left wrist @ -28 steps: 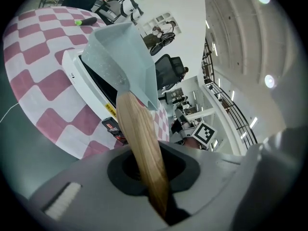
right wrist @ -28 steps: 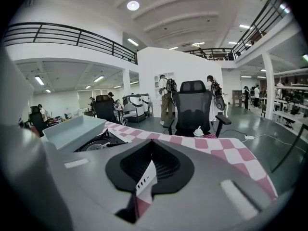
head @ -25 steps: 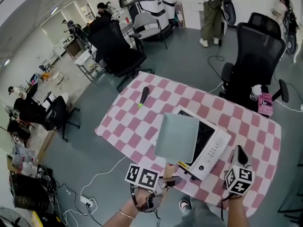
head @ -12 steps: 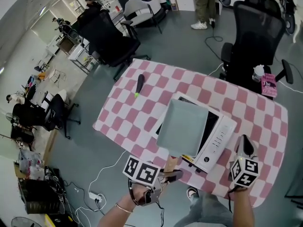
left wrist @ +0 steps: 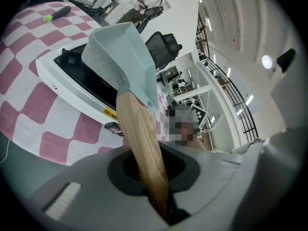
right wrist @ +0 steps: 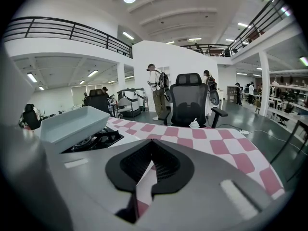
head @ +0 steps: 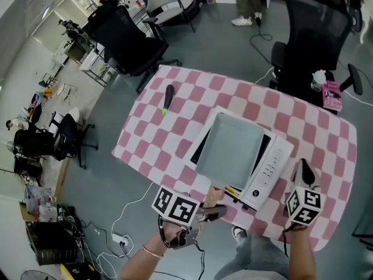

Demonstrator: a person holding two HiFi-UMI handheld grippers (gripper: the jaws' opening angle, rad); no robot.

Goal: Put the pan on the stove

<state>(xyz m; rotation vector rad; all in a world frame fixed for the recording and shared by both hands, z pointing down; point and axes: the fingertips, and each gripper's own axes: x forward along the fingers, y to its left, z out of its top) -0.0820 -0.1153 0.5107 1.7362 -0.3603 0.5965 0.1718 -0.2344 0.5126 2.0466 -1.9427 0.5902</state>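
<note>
Being clamped at its wooden handle [left wrist: 139,143] by the left gripper [head: 212,213], the grey square pan [head: 230,150] is held over the white stove [head: 271,169] for placing; beside the stove, the right gripper [head: 303,168] has its fingers closed, empty.

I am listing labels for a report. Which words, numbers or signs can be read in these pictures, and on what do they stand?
No text can be read here.
The yellow label on the stove: too blurred.
The marks on its control panel: too small.
The print on the pink pack by the chair: too small.
</note>
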